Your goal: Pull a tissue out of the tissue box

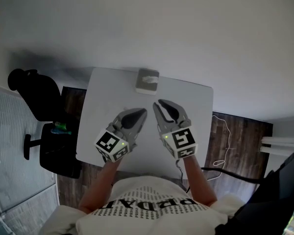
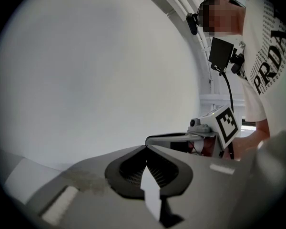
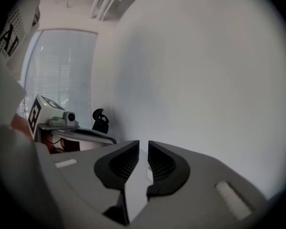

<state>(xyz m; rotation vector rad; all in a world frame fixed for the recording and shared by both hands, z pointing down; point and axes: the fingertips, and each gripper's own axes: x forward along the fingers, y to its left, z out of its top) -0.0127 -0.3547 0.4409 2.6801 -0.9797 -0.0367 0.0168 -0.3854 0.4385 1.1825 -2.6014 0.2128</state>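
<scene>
My left gripper (image 1: 141,112) hovers over the white table (image 1: 196,106) with its jaws pressed together and nothing between them. Just beside it, my right gripper (image 1: 160,104) keeps a narrow gap between its jaws, which are also empty. Both point toward the tissue box (image 1: 147,81), which sits apart from them at the table's far edge. A black office chair (image 1: 36,99) stands left of the table on a dark wood floor (image 1: 235,131).
</scene>
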